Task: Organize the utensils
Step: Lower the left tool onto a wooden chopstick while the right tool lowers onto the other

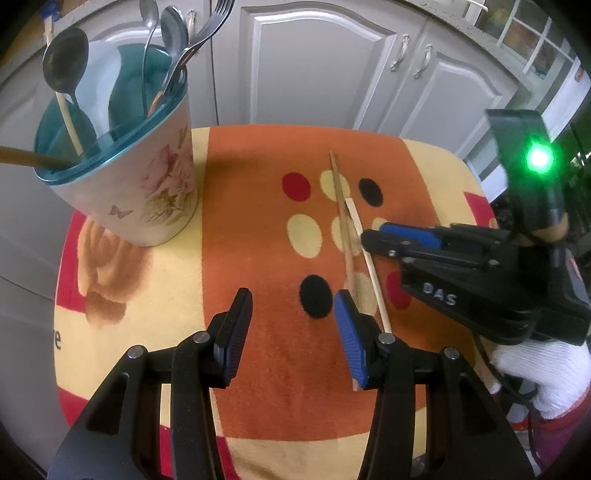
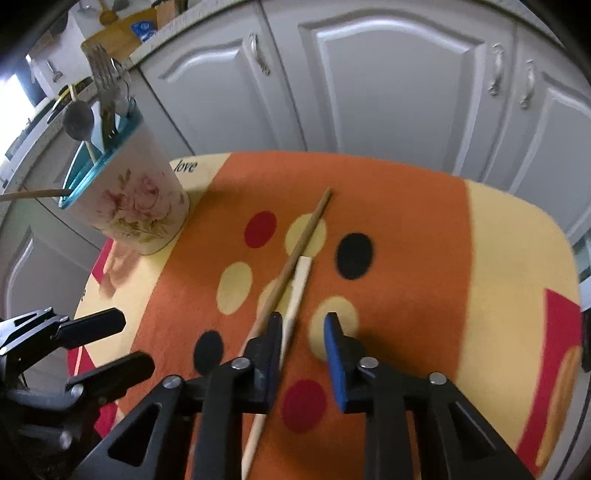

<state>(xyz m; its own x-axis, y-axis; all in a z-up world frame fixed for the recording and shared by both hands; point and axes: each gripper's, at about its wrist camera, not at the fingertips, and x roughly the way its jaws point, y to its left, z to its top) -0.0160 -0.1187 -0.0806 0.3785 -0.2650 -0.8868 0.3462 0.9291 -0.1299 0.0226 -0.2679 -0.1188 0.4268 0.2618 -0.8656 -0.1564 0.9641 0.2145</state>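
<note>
Here, two pale wooden sticks [image 2: 291, 288] lying side by side, both hand-held grippers [image 1: 293, 325] [image 2: 301, 328] spread wide, empty

two sticks [image 2: 295, 273] right of holder [image 2: 136, 199]

The holder [image 1: 125, 162] is crowded with spoons [image 1: 64, 66] and forks [image 1: 207, 31], and open room is seen only at its middle. To the right of the holder, bare cloth [image 1: 251, 221] is left free up to the two sticks [image 1: 349, 236], where the right gripper [image 1: 364, 240] is placed.
</note>
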